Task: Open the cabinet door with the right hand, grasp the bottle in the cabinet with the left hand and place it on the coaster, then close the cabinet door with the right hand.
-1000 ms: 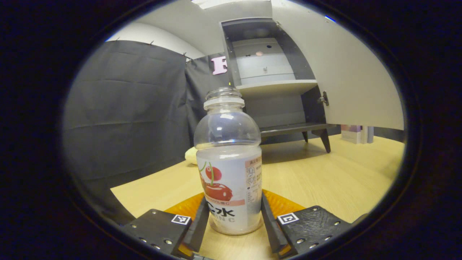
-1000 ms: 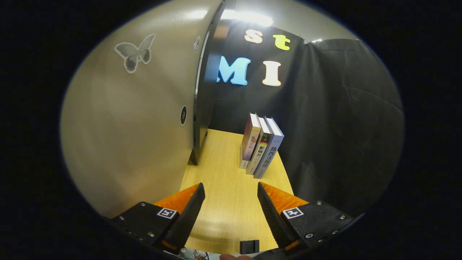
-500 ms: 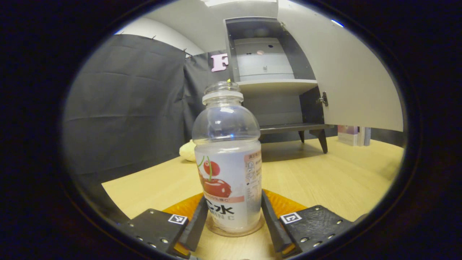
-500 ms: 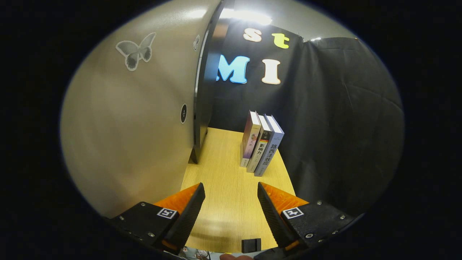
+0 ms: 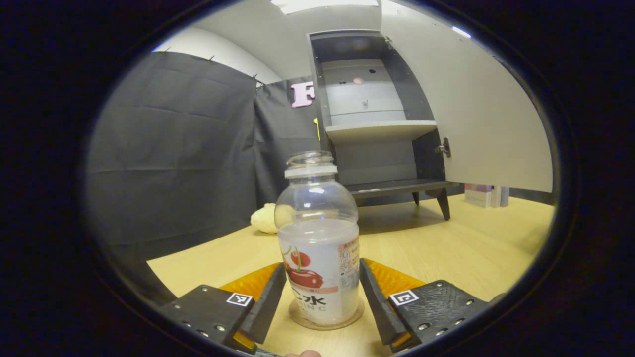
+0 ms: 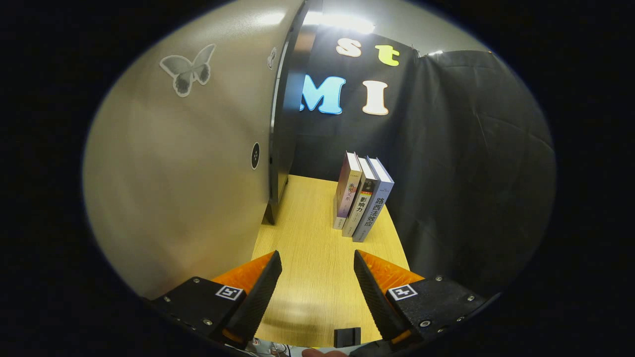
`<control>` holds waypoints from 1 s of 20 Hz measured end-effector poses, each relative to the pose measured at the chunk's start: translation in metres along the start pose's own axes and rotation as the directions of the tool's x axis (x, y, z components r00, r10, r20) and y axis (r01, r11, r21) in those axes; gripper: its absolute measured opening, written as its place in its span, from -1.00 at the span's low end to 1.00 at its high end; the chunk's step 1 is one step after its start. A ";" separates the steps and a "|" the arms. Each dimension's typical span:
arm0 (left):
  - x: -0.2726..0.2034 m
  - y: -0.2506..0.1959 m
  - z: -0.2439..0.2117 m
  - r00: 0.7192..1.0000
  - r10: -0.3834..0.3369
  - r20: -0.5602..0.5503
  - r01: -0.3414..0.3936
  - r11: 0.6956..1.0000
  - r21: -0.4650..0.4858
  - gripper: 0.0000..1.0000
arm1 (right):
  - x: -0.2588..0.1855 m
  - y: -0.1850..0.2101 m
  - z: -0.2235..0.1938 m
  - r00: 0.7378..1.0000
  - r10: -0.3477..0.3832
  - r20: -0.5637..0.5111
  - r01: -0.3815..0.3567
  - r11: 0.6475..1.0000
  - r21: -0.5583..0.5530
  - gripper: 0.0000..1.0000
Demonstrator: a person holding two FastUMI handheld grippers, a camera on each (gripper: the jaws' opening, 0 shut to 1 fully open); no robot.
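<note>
In the left gripper view we see the left gripper [image 5: 321, 307] low over the table [image 5: 446, 258], its jaws spread to either side of the bottle [image 5: 318, 248]. A narrow gap shows between each finger and the bottle's wall, so we read the jaws as parted and not pressing on it. The bottle stands upright and uncapped on the round coaster [image 5: 325, 321], whose rim peeks out around its base. Farther back on the table lies a pale yellow lump [image 5: 264, 218] against the dark wall; we cannot tell what it is. Beyond that stands the cabinet [image 5: 367, 119] on short legs, its door [image 5: 486, 114] swung wide to the right, with a light shelf [image 5: 379, 130] across the middle.

In the right gripper view we find the right gripper [image 6: 317, 290] with its jaws wide and holding nothing, above bare table [image 6: 317, 238]. Just to its left is the outer face of the cabinet door [image 6: 188, 173], bearing a butterfly sticker [image 6: 187, 74]. Farther off, three books [image 6: 363, 198] stand upright together near the table's back edge.
</note>
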State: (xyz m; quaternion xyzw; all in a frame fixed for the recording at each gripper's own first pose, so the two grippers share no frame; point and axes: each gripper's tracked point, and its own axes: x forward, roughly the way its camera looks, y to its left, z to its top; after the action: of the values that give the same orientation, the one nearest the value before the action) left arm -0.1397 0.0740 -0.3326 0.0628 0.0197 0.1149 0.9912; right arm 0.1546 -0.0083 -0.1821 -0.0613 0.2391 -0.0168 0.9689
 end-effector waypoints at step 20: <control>-0.048 0.027 0.202 0.984 0.067 0.165 -0.067 0.998 -0.004 0.68 | 0.004 -0.023 -0.006 0.999 0.023 0.048 -0.029 0.993 0.113 0.81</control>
State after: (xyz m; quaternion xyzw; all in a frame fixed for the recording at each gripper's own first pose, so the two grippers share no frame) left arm -0.1817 0.0647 -0.1277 0.0734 -0.0645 0.1426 0.9849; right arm 0.1552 -0.0325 -0.1859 -0.0035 0.2161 -0.0163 0.9762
